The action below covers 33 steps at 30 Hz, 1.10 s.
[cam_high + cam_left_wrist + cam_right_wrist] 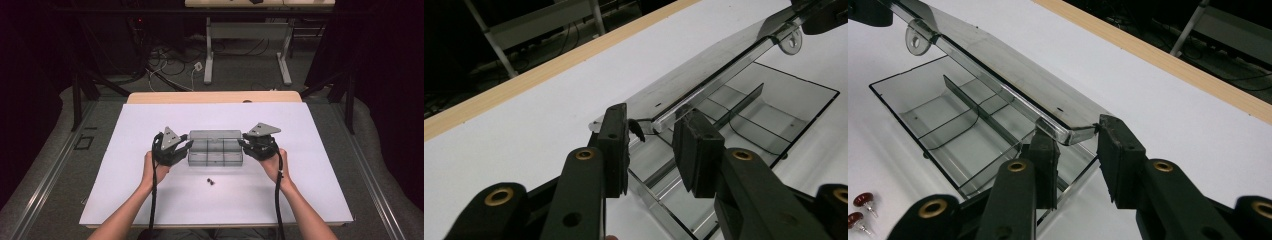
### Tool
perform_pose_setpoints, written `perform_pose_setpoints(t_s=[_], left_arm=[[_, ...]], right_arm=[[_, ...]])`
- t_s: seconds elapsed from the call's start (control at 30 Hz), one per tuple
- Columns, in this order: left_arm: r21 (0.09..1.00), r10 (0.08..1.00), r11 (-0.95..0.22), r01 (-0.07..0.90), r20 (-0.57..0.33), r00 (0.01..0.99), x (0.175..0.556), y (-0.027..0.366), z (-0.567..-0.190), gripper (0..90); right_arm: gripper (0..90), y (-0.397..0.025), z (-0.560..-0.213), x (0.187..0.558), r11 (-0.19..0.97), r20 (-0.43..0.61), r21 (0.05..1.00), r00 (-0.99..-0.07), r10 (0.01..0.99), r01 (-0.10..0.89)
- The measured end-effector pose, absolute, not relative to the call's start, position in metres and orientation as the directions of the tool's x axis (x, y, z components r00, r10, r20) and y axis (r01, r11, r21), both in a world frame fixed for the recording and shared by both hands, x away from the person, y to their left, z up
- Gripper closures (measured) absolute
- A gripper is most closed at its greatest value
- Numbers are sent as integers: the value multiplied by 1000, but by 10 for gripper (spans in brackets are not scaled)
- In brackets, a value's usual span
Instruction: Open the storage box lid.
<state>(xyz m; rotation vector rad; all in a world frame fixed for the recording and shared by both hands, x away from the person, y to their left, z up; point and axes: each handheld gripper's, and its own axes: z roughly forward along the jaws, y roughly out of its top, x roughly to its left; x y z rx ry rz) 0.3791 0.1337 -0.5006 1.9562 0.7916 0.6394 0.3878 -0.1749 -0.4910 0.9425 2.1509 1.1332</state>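
One clear smoky plastic compartment box [215, 150] is lying mid-table on the white sheet [150, 200], lid raised. The left gripper [651, 145] and right gripper [1075, 150] are each standing parted around a lid corner. Two red-headed pins [860, 210] are lying nearby; cables are trailing across the grey floor [240, 75].

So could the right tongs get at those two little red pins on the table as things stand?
Probably yes: the red pins lie in the open on the white table in front of the clear box, though the right tongs now straddle the lid's corner.
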Motion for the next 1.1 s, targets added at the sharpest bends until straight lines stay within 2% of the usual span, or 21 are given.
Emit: perform_pose_setpoints(t_s=[0.5,1.1], left_arm=[[896,763,-340,286,85,641,399,134,-501,718],[903,794,-308,301,69,604,423,132,-512,765]], right_arm=[[752,-173,-490,405,369,-108,857,-574,812,361],[838,-174,-497,427,268,-19,861,-499,866,432]])
